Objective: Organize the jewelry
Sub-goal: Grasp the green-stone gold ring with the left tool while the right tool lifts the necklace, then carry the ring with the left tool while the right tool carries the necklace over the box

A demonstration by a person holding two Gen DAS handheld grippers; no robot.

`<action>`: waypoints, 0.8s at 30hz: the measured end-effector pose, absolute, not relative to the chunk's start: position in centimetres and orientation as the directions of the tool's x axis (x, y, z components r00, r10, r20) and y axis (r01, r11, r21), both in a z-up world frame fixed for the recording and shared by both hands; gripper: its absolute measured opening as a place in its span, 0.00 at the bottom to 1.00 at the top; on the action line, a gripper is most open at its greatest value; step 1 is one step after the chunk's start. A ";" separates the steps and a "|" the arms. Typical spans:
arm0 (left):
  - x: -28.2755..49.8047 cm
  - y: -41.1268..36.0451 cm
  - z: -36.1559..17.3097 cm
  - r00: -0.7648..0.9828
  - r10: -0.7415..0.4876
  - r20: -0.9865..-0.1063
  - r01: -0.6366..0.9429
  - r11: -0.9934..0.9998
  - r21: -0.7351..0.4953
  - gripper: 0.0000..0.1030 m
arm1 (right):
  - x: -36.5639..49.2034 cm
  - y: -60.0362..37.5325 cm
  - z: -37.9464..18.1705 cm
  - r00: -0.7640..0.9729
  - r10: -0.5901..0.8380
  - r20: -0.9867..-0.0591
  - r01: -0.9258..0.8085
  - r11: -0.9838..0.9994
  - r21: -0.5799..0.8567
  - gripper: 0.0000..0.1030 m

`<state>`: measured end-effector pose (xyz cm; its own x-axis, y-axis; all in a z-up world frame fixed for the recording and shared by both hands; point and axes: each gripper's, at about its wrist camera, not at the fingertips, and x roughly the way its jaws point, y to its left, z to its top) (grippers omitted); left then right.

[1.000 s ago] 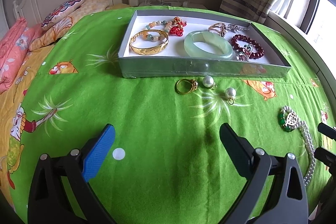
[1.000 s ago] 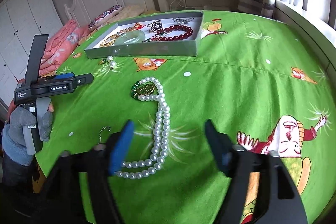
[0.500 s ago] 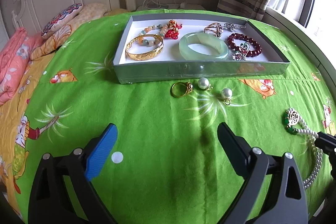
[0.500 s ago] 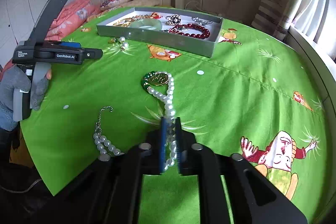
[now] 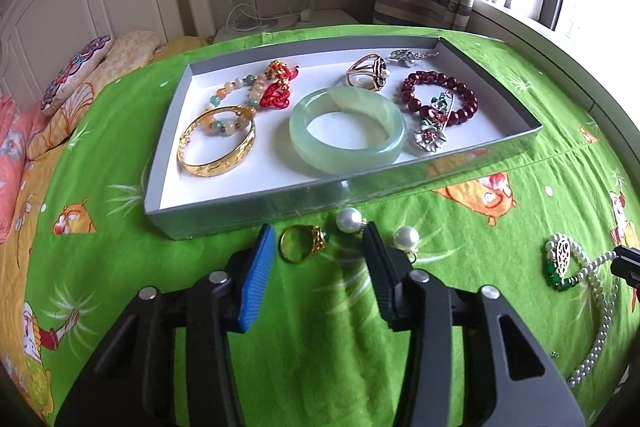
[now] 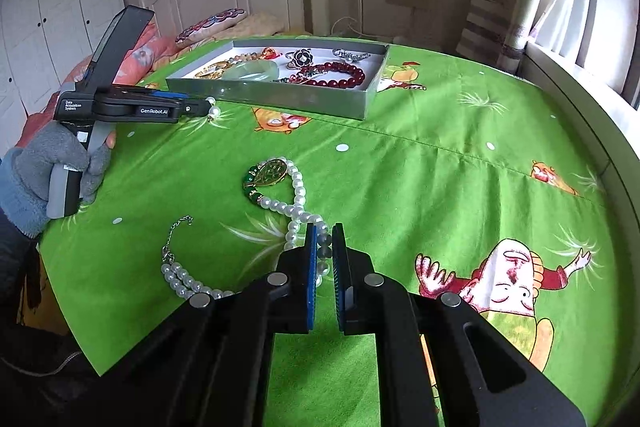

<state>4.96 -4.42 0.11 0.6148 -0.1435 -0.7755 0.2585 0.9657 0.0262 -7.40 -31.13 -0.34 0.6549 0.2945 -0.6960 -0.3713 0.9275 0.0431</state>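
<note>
The shallow grey tray (image 5: 256, 205) on the green bedspread (image 5: 120, 267) holds a gold bangle (image 5: 216, 143), a pale jade bangle (image 5: 346, 129), a dark red bead bracelet (image 5: 439, 103), a pastel bead string with a red knot (image 5: 276, 87), rings and brooches. The left gripper (image 5: 320, 239) sits low in front of the tray, fingers spread on either side of a gold ring (image 5: 301, 242); two pearl earrings (image 5: 349, 219) lie just beside it. The right gripper (image 6: 323, 251) is clamped on the pearl necklace (image 6: 298, 195), whose green-and-gold pendant (image 6: 269, 173) lies on the cloth, its clasp end curling to the left
</note>
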 end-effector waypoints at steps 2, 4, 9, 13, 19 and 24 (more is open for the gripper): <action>4.7 -4.7 0.1 0.615 -0.152 -0.773 0.278 0.960 0.033 0.22 | -7.4 -31.1 -0.3 0.658 0.293 -0.694 -0.372 0.928 0.039 0.09; 4.2 -5.0 0.1 0.625 -0.138 -0.768 0.280 0.958 0.056 0.22 | -7.5 -31.2 -0.2 0.666 0.291 -0.687 -0.370 0.928 0.034 0.09; 2.2 -4.6 0.7 0.661 -0.135 -0.738 0.261 0.964 0.057 0.22 | -8.1 -31.6 0.3 0.703 0.292 -0.648 -0.356 0.934 0.035 0.09; 0.4 -4.3 1.2 0.681 -0.129 -0.721 0.257 0.964 0.070 0.22 | -8.7 -31.8 1.1 0.734 0.296 -0.611 -0.351 0.936 0.032 0.09; -1.3 -4.0 1.5 0.694 -0.128 -0.709 0.262 0.962 0.083 0.22 | -9.5 -31.8 3.5 0.782 0.304 -0.545 -0.350 0.937 0.021 0.09; -1.8 -4.2 1.8 0.696 -0.143 -0.704 0.275 0.958 0.078 0.22 | -9.7 -31.8 5.6 0.812 0.308 -0.496 -0.350 0.937 0.009 0.09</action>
